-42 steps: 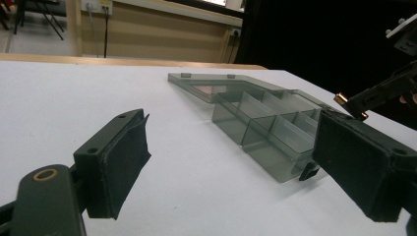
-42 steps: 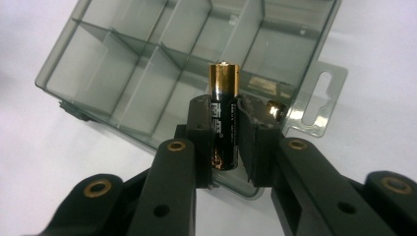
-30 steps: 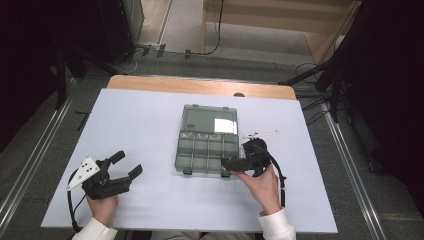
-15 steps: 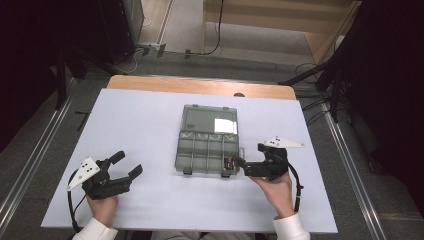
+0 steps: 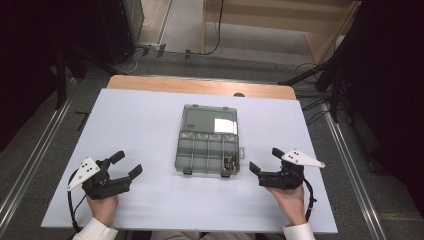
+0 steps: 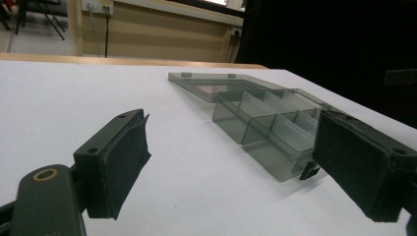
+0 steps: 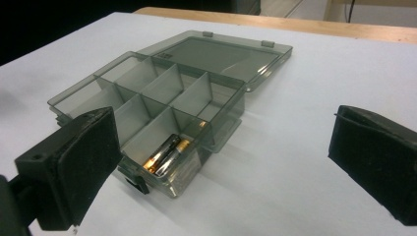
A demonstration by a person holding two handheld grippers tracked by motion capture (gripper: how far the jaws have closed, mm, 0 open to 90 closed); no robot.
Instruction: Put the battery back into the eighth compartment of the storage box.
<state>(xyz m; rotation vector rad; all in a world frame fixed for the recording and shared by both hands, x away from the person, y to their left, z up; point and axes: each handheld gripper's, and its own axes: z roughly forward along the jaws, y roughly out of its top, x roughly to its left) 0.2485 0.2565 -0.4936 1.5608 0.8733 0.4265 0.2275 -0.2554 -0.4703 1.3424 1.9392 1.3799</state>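
While both hands rest at the near edge of the surface, neither gripper holds anything: the left gripper has its fingers spread wide, and the right gripper has its fingers spread too, nothing between them.

Just ahead of the right gripper, apart from it, sits the smoky plastic organizer box, lid swung fully open and lying flat on the far side. In the right gripper view, 2 batteries lie side by side in the box's nearest corner compartment; the other compartments look empty. The left gripper is well apart from the box, w/ the box off to its right in its own view.

Risks, as I judge them: the box is light and thin-walled, so a finger catching its front wall or latch tab would likely shove it across the surface instead of gripping. Reaching for the batteries, wide fingers may not fit the narrow compartment, and the round cells could roll or slip out of a pinch. Closing the lid w/ 1 gripper only could tip the whole box, since nothing braces it.

Beyond the box: bare surface, then a wooden edge and floor cables.
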